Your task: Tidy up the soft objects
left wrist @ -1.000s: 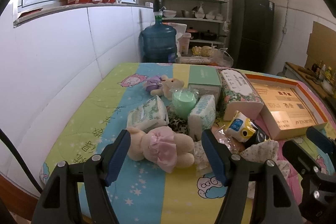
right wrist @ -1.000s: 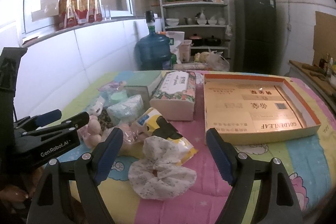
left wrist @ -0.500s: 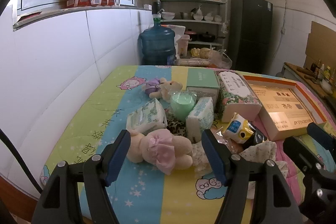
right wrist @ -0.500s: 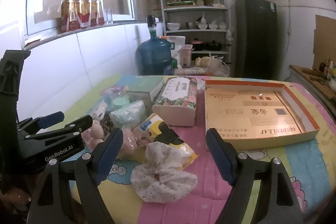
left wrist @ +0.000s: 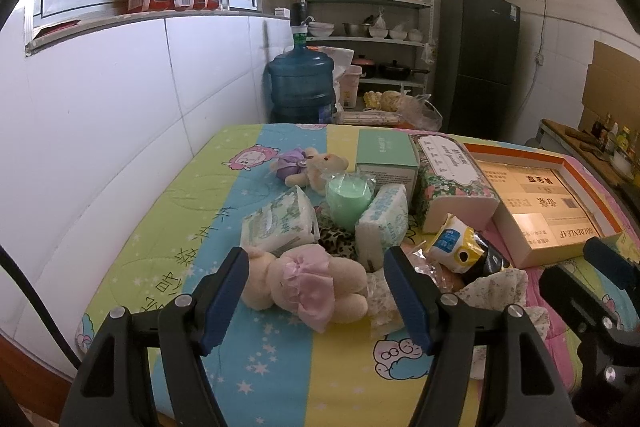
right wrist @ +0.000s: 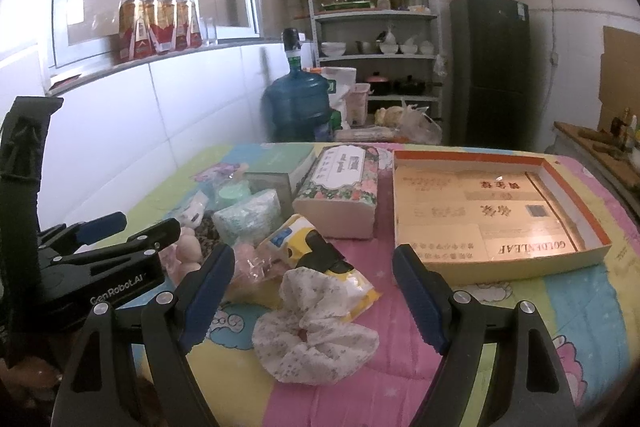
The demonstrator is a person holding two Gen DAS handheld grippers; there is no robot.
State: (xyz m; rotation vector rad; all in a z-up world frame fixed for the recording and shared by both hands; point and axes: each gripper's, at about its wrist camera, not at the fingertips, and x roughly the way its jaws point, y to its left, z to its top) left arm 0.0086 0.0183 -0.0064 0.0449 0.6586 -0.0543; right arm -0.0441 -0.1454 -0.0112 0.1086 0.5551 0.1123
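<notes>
Two views, taken in turn. From the left wrist, the left gripper (left wrist: 314, 291) hangs with its fingers (left wrist: 224, 295) spread wide and empty, the pink-skirted plush bear (left wrist: 304, 283) lying on its side between them on the quilted worktop (left wrist: 168, 227), not yet touched. As I judge it, this bear is the first pick: lower straight over its belly, close on the stuffed middle rather than the skirt frill, and lift clear of the tissue pack (left wrist: 280, 223) and leopard cloth (left wrist: 338, 245) just behind. Far right sits the shallow orange-rimmed box (left wrist: 576, 167); from here it looks empty of soft things.

From the right wrist, the right gripper (right wrist: 314, 297) likewise stands open and grips nothing, framing the floral scrunchie (right wrist: 316, 343) in the near middle. That piece is limp, so pinching a bunched fold should hold better than one edge. The yellow wipes pouch (right wrist: 320, 259) touches it behind. The box (right wrist: 500, 269) lies right, holding only its printed lining; the floral tissue box (right wrist: 340, 195) beside it is closed.
</notes>
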